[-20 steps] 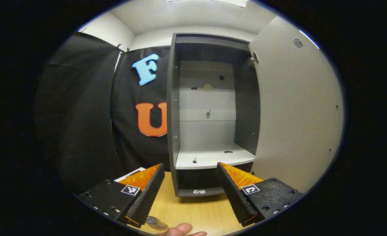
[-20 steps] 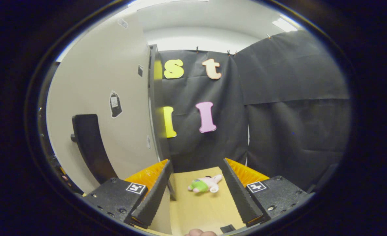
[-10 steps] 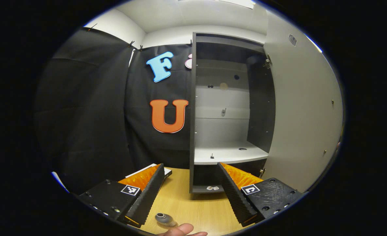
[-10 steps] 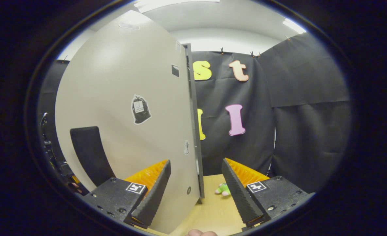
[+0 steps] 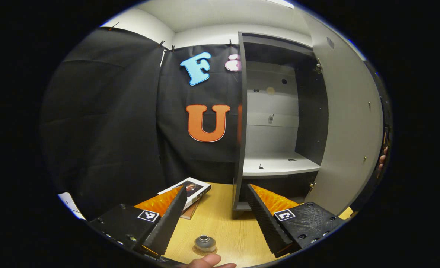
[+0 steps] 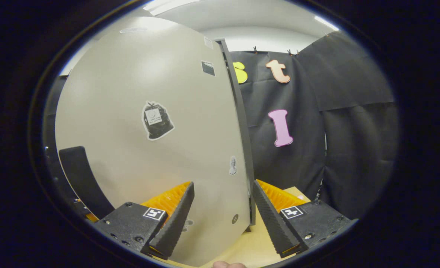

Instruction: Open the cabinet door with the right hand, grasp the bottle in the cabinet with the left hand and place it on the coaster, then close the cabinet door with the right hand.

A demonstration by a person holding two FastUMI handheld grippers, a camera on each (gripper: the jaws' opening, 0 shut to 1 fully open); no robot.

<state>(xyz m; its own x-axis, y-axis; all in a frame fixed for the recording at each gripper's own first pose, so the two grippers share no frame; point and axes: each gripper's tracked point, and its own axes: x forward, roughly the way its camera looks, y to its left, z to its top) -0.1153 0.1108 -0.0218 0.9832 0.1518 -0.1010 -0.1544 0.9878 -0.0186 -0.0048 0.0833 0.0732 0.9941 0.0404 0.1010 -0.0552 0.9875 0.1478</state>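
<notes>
A bottle [image 5: 204, 243] stands upright on a coaster on the wooden table [image 5: 220, 223], just ahead of the wide-open, empty left gripper [image 5: 215, 216]. The right gripper [image 6: 222, 214], also open and empty, faces the cabinet door [image 6: 149, 149], ajar. The stiff door looks light; push its flat face.

Wooden table [image 5: 223, 223] carries cabinet [image 5: 242, 149], 1 book [image 5: 190, 190], bottle [image 5: 204, 243] (on coaster).
</notes>
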